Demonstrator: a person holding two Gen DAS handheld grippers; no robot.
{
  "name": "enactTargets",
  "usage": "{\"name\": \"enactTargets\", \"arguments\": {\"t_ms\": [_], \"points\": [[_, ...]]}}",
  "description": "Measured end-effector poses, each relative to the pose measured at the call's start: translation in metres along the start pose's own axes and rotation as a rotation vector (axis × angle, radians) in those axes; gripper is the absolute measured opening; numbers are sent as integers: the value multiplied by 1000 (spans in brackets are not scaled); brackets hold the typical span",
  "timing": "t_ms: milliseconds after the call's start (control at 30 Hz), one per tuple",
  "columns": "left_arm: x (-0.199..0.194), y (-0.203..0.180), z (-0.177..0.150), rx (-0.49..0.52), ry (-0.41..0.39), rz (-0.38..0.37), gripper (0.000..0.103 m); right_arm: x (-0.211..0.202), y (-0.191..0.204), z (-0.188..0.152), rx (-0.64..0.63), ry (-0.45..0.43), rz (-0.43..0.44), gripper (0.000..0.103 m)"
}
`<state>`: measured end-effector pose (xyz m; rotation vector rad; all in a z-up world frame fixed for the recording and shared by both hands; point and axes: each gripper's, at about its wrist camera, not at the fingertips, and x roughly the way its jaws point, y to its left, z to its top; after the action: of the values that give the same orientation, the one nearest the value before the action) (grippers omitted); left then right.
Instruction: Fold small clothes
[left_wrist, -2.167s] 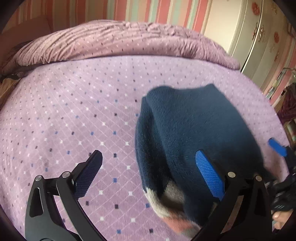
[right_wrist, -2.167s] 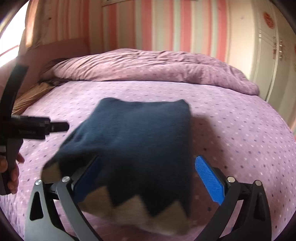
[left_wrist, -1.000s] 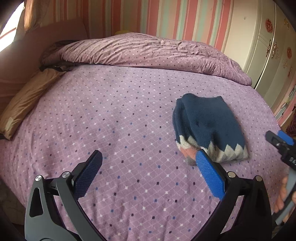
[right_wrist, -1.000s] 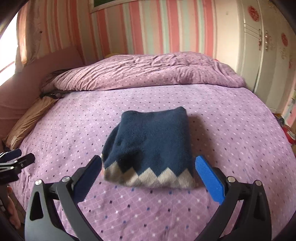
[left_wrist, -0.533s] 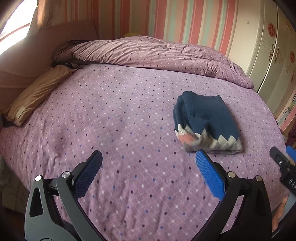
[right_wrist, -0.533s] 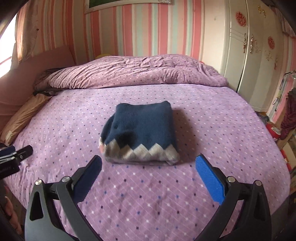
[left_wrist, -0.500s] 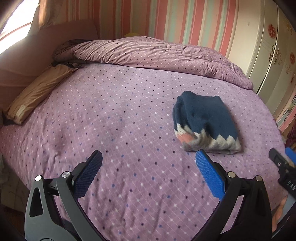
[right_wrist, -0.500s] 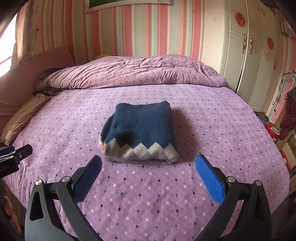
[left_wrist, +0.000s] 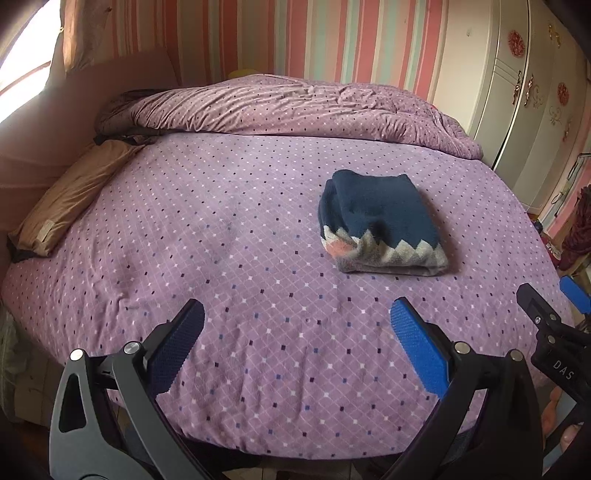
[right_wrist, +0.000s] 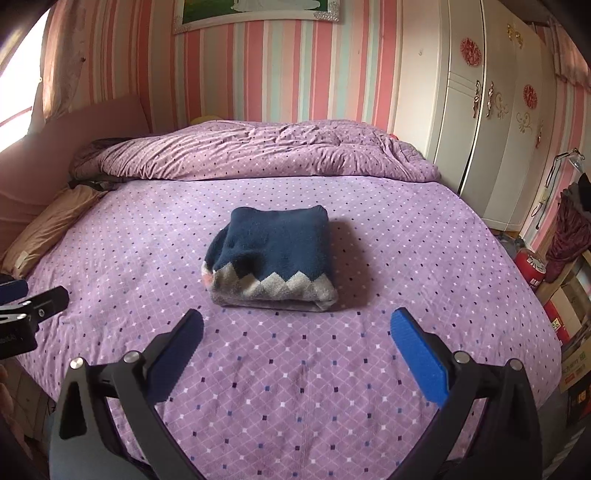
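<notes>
Sweater (right_wrist: 273, 254): navy knit, grey zigzag hem, pink patch; folded into compact rectangle on purple bed (right_wrist: 332, 387). Left gripper (left_wrist: 295, 343), right gripper (right_wrist: 295, 343): fingers wide apart, empty.

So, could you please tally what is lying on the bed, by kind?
Folded navy sweater: 1
Bunched purple duvet: 1
Tan pillow: 1
Total: 3, all on the purple bed sheet
</notes>
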<state>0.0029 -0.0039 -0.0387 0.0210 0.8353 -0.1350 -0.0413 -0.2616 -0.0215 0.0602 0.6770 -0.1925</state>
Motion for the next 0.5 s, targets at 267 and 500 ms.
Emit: {"name": "enactTargets", "arguments": {"t_ms": [267, 500], "points": [[-19, -2, 2, 21, -34, 24, 100, -23, -3, 8, -4, -47, -30, 101], [-36, -8, 8, 46, -64, 13, 100, -36, -2, 19, -4, -67, -37, 101]]}}
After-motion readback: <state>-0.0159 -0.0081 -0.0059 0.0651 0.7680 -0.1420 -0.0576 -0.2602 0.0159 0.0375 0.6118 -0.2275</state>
